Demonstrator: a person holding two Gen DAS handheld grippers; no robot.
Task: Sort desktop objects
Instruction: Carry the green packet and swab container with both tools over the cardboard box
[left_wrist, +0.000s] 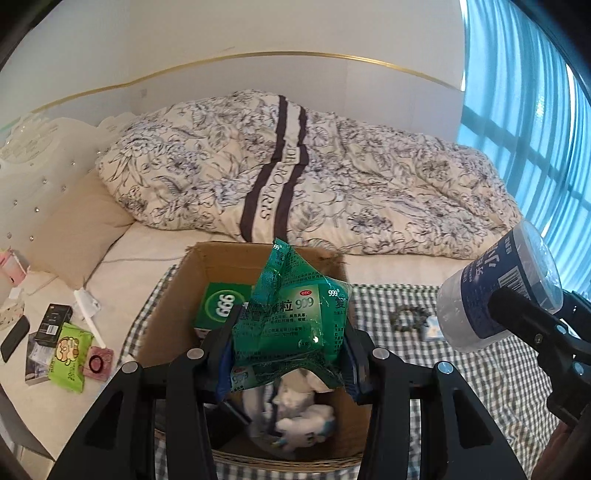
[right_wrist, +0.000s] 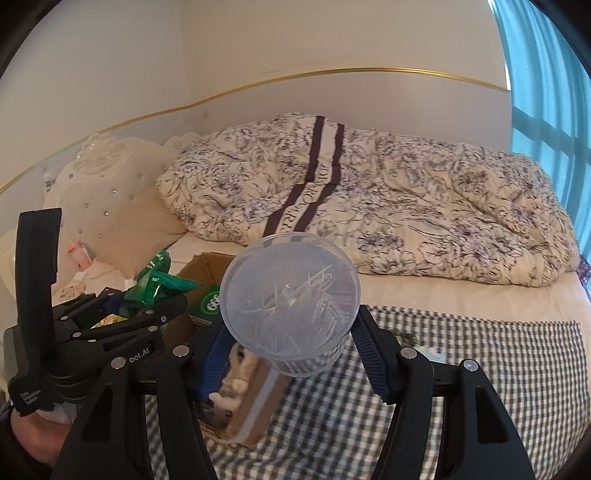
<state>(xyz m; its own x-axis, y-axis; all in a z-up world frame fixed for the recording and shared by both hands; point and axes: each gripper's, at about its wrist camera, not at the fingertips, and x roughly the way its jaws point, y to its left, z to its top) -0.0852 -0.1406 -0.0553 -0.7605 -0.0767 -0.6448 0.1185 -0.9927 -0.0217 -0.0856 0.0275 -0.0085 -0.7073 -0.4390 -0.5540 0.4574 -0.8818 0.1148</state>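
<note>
Green foil sachet (left_wrist: 291, 321) with white print; brown cardboard box (left_wrist: 221, 258); black-and-white gingham cloth (left_wrist: 480, 369); cream duvet (left_wrist: 332, 177), dark floral outlines, 2 dark stripes; clear jar (right_wrist: 291, 306), blue label.

From my left wrist feed, the green sachet bag (left_wrist: 291, 321) hid much of the cardboard box (left_wrist: 177, 295) floor, and the white things (left_wrist: 299, 410) under it were too blurred to name. The bracelet-like item (left_wrist: 408, 318) on the checked cloth (left_wrist: 480, 387) was too small to identify. The bottle (left_wrist: 502, 291) covered its own jaws' tips.
</note>
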